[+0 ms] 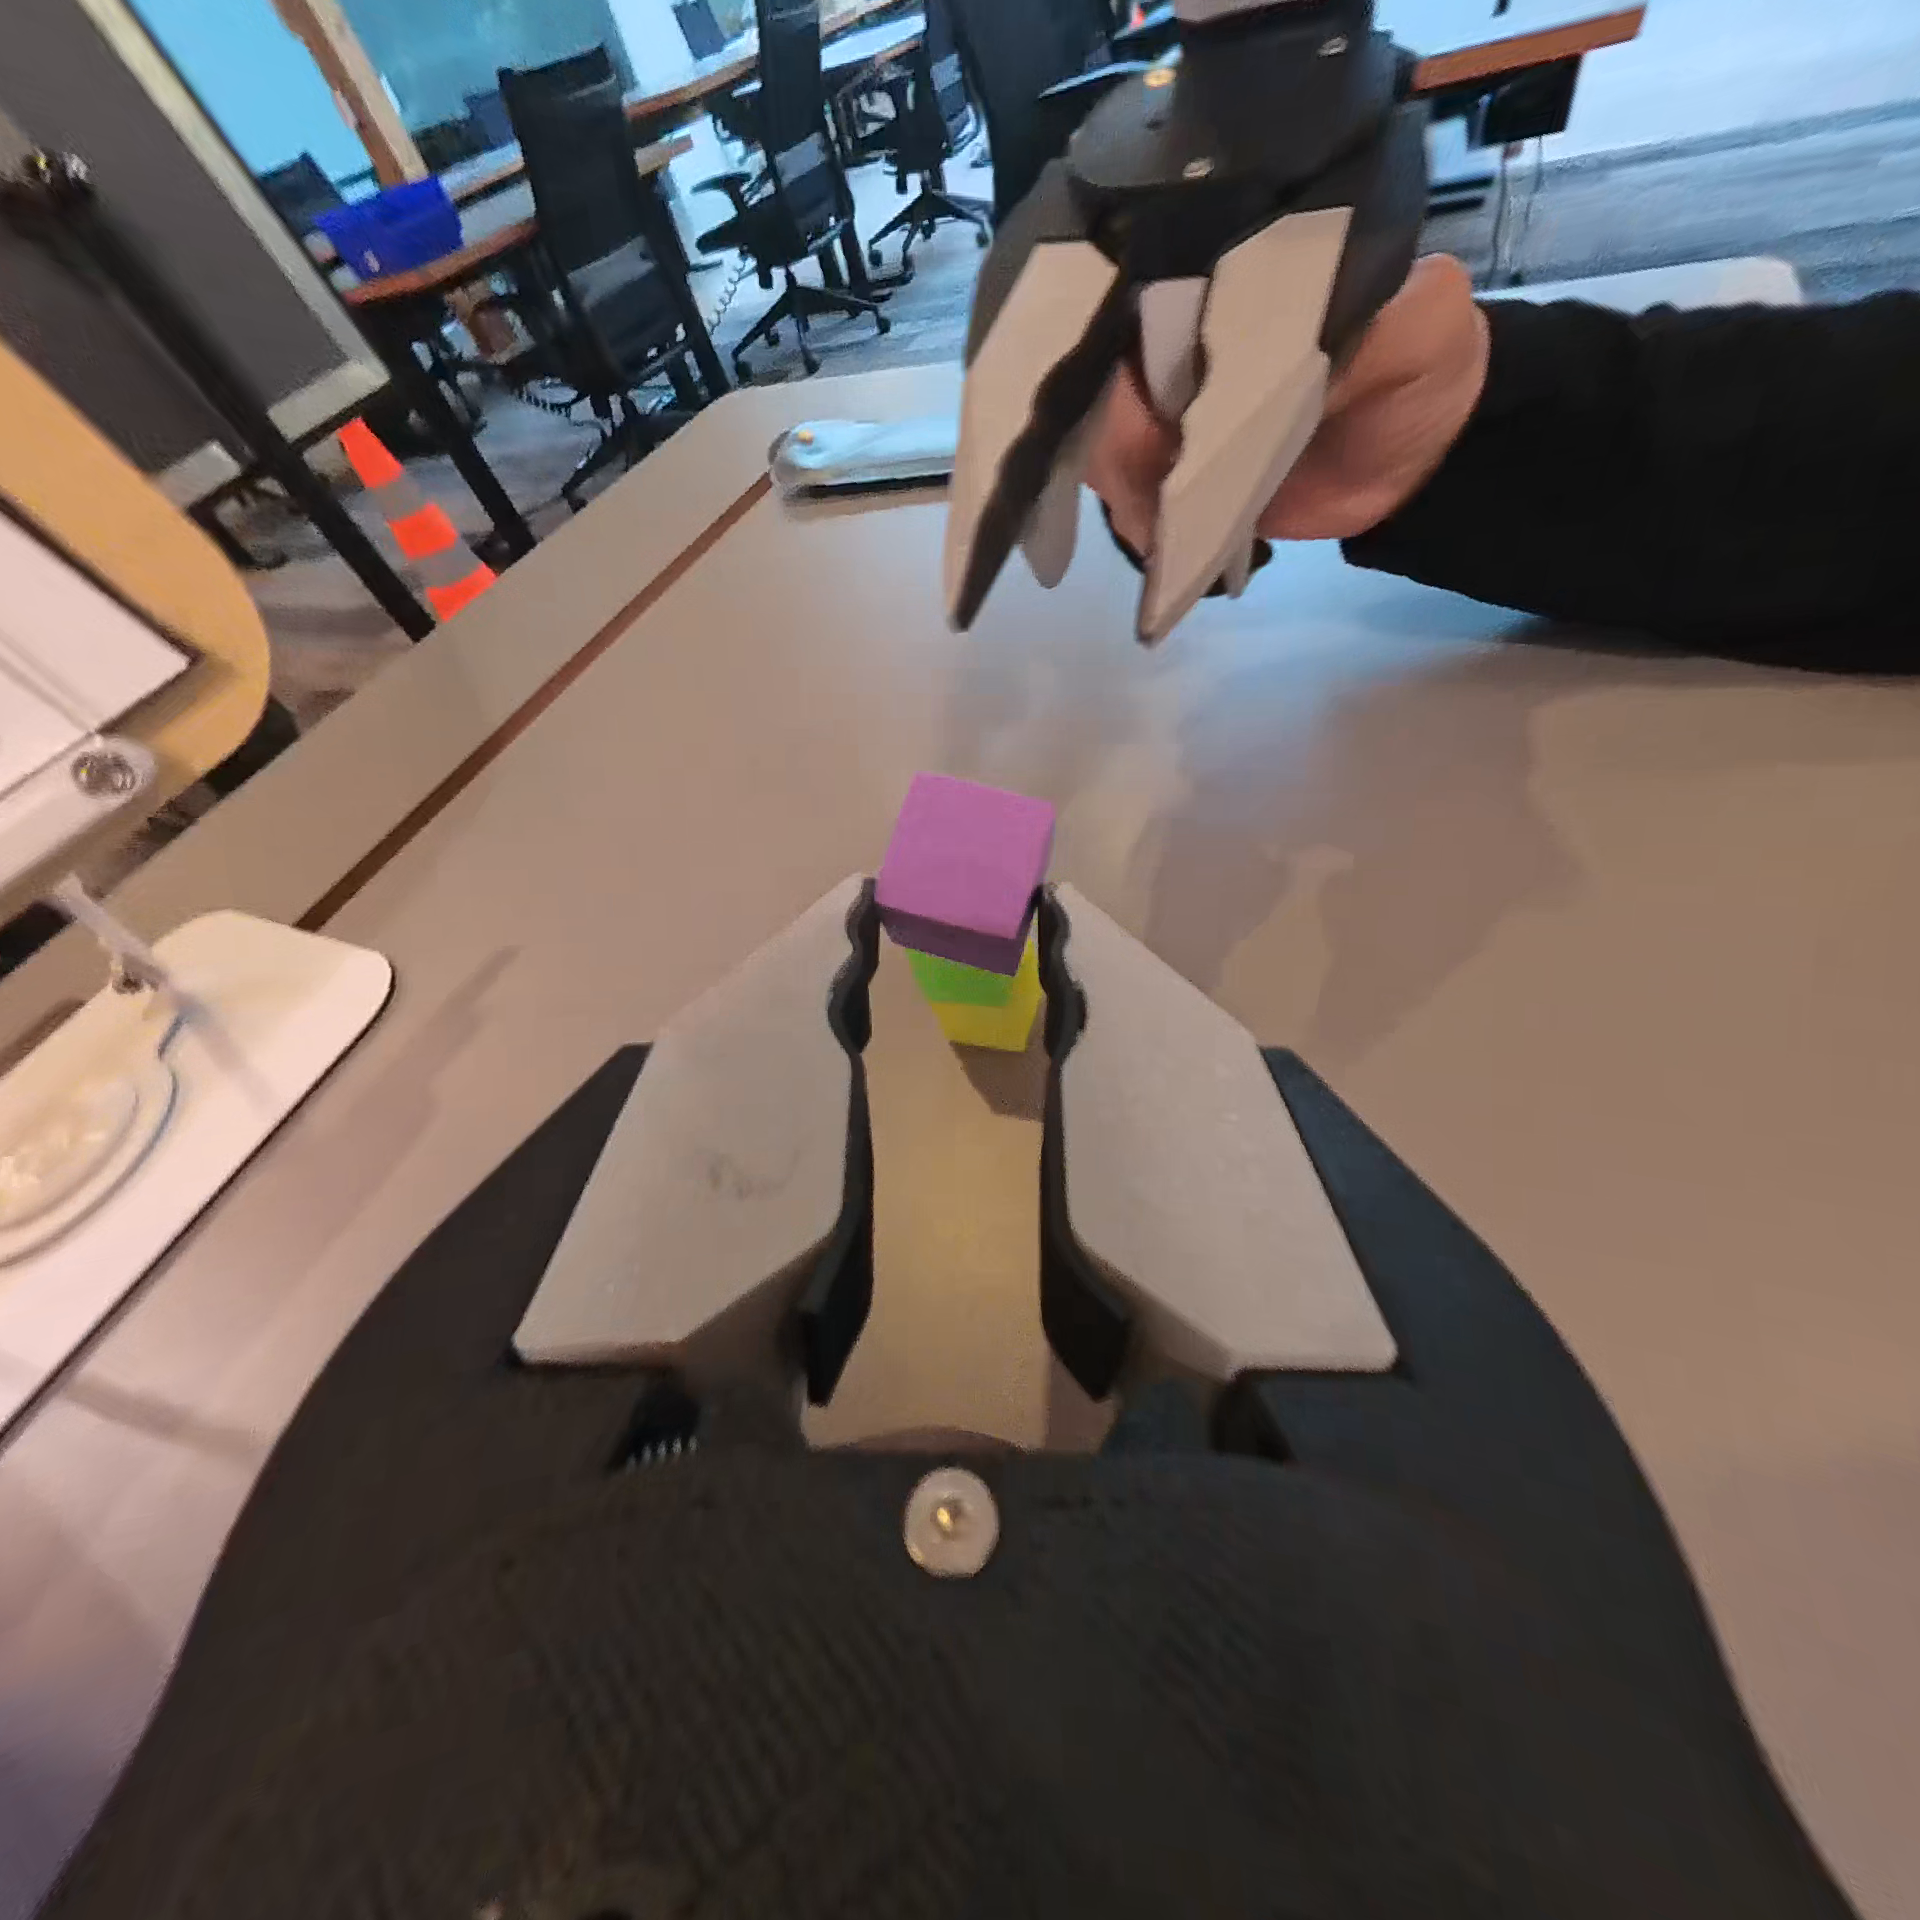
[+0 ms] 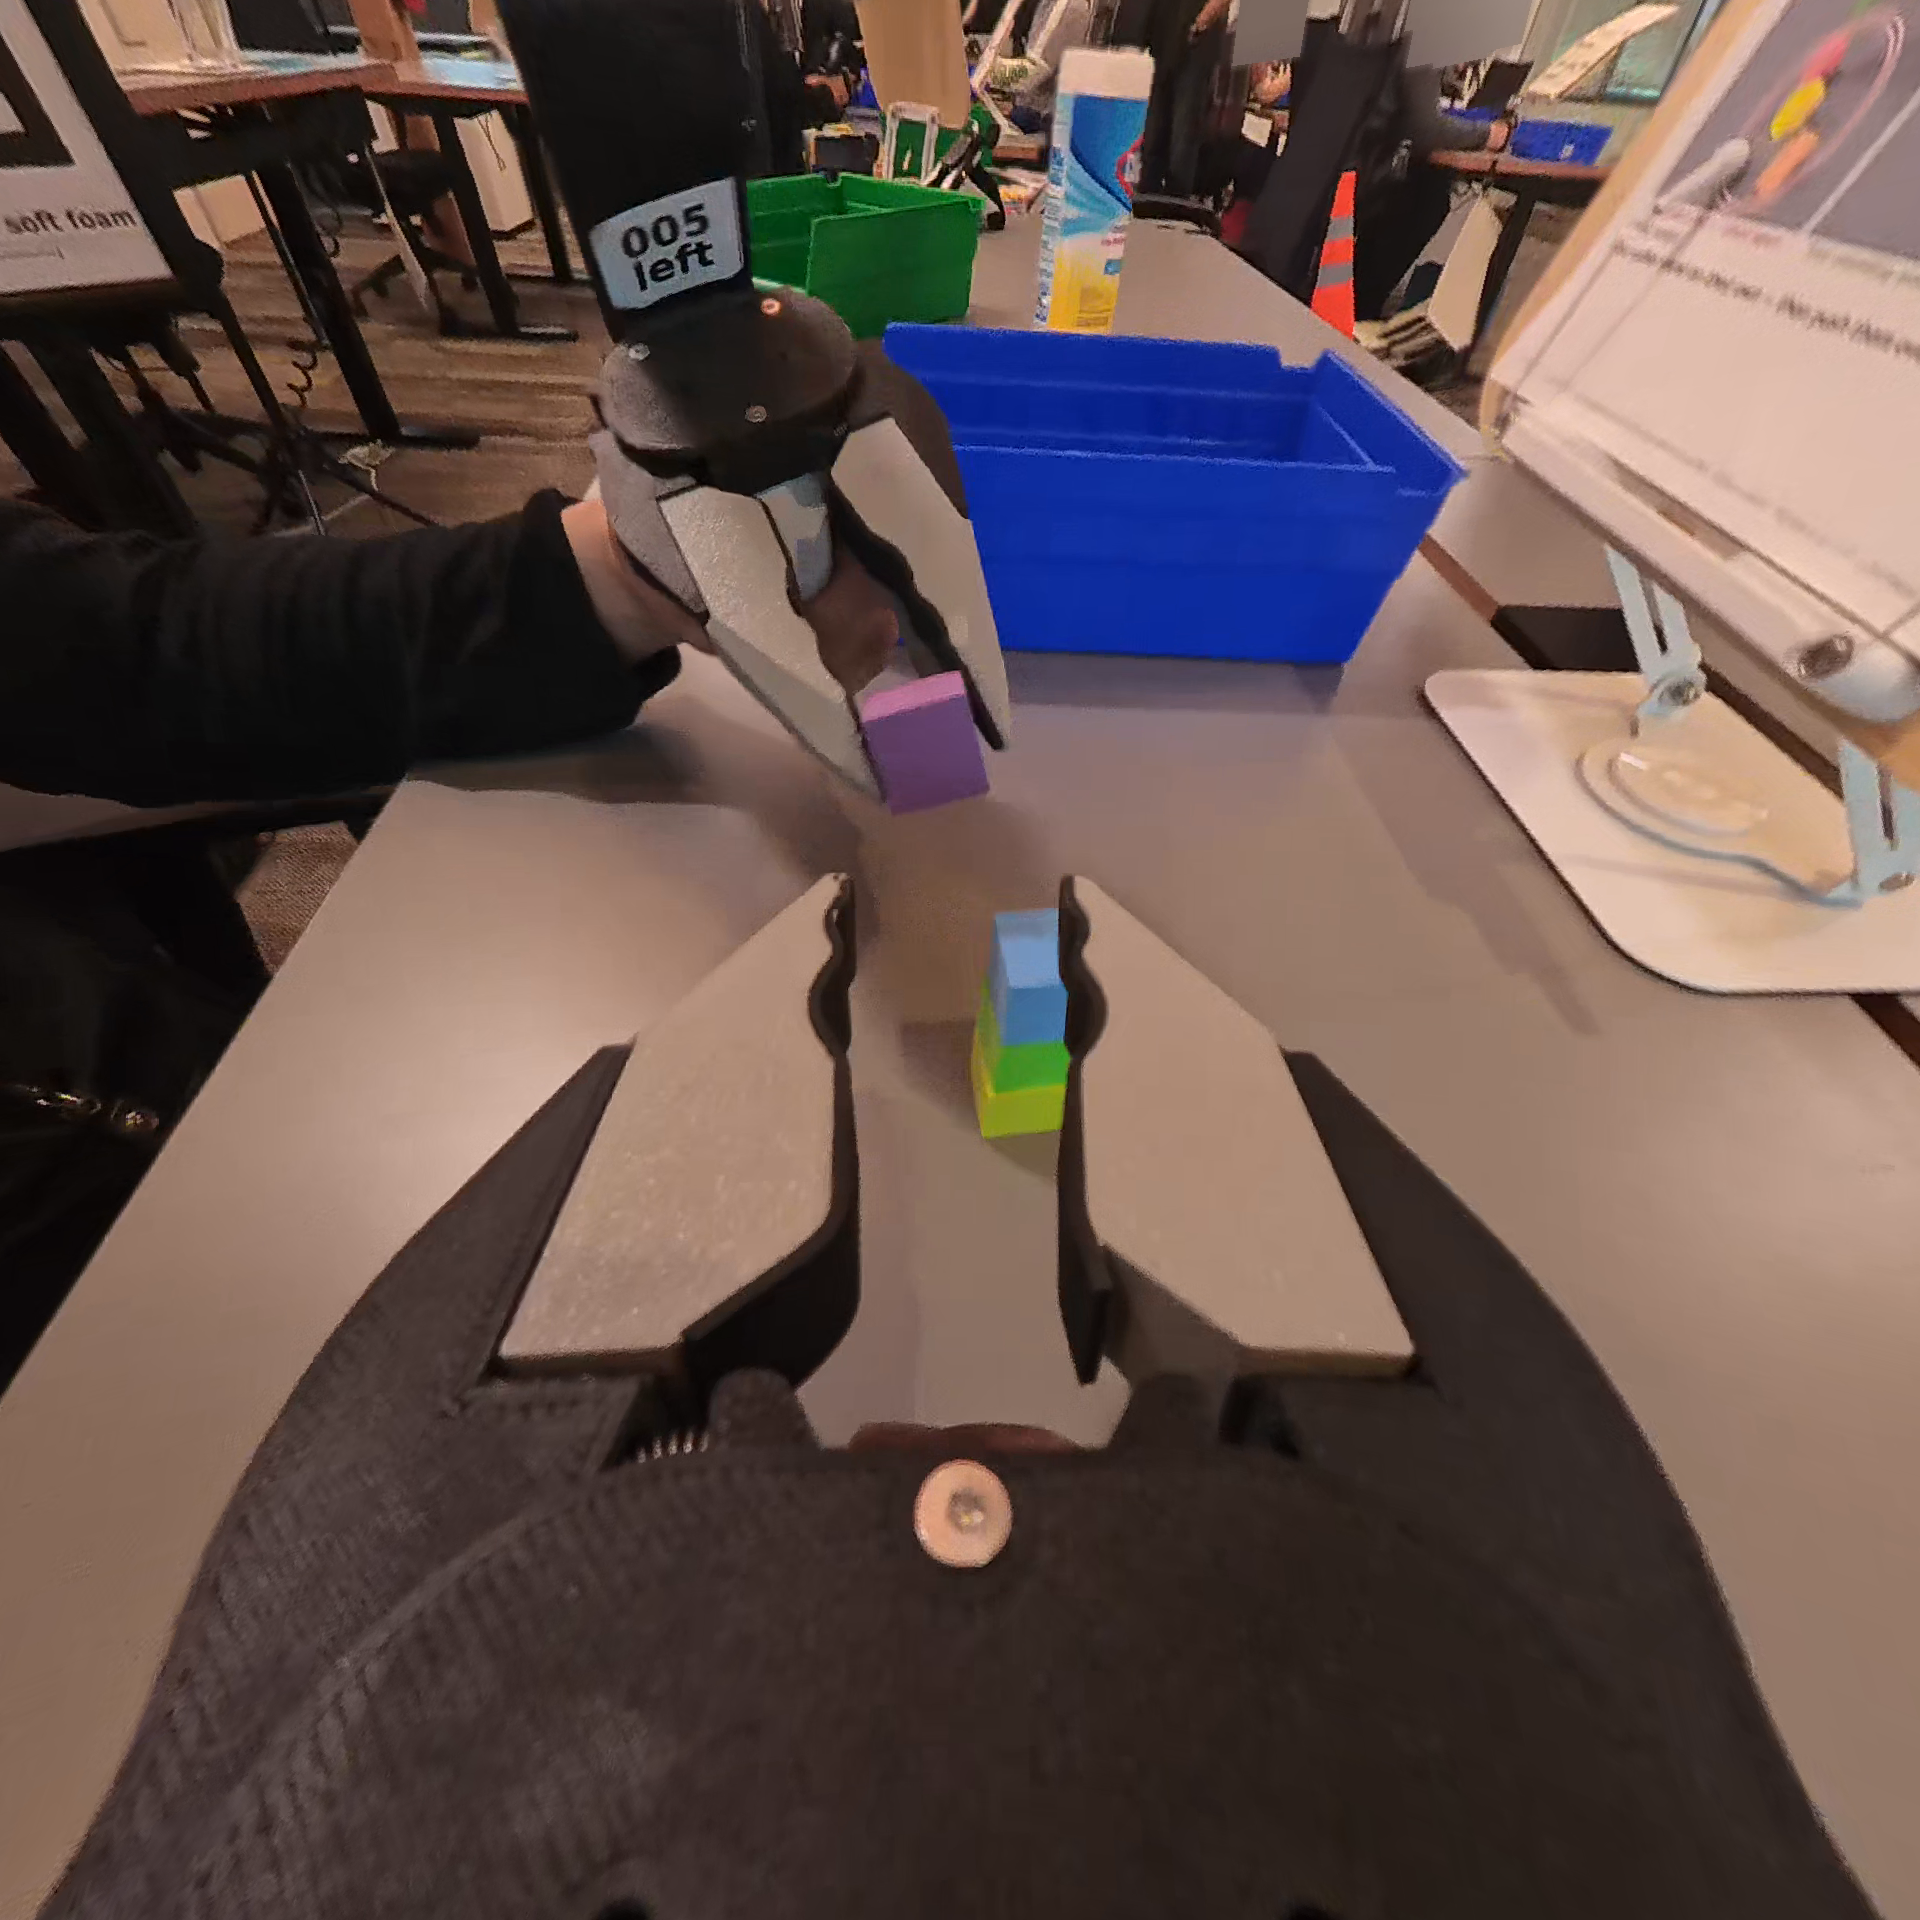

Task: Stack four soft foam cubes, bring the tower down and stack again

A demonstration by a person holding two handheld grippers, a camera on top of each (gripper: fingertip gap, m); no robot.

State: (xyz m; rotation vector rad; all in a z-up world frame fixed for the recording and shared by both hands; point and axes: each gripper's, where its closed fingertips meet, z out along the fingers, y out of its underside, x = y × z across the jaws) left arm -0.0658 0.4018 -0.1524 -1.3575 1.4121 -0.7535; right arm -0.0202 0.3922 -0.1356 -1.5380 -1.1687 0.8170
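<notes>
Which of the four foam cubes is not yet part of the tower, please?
The purple cube, clamped in the left gripper above the table. The blue cube, green cube and yellow-green cube are already stacked.

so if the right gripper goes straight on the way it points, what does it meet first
Probably the three-cube tower: it sits just ahead between the open right gripper's fingers, toward the right one. Depth is unclear.

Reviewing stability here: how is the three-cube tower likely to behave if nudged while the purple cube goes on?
The tower looks tall, narrow and slightly stepped, so a sideways nudge would probably tip it. Its small foam cubes likely weigh little and would slide easily on the smooth table. The purple cube, clamped in the left gripper, shows no obvious squashing.
</notes>
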